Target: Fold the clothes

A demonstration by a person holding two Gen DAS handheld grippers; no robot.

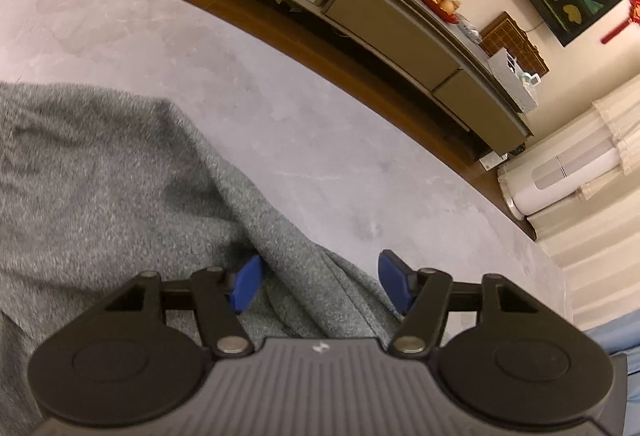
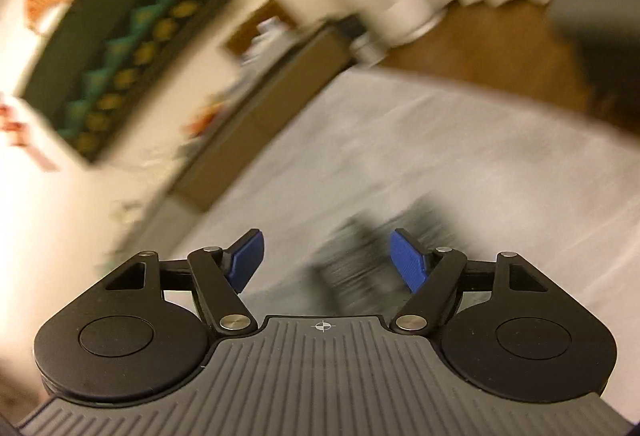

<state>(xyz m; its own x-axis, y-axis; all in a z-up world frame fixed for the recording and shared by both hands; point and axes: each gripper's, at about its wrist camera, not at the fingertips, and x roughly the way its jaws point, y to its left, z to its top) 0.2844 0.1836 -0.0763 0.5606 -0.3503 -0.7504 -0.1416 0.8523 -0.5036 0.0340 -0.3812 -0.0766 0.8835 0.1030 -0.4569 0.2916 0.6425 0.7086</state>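
a: your left gripper [image 1: 320, 282]?
b: jaws wide apart, holding nothing, over a ridge of the grey knit garment [image 1: 120, 175] on the grey bed [image 1: 280, 107]; bare bed lies beyond.
a: your right gripper [image 2: 326, 260]?
b: spread too, empty; blurred grey cloth [image 2: 360, 256] ahead.

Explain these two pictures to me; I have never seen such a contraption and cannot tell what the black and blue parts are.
Each picture comes from a camera fixed on a hand-held tool, looking forward along its two blue-tipped fingers. A person holds one tool in each hand. In the left view, the left tongs stand open over a grey garment lying rumpled on a pale grey surface; cloth lies between the fingers, not yet pinched. The right view is blurred: the right tongs are open and hold nothing, with a smeared dark shape, perhaps cloth, beyond. A long cabinet stands behind.
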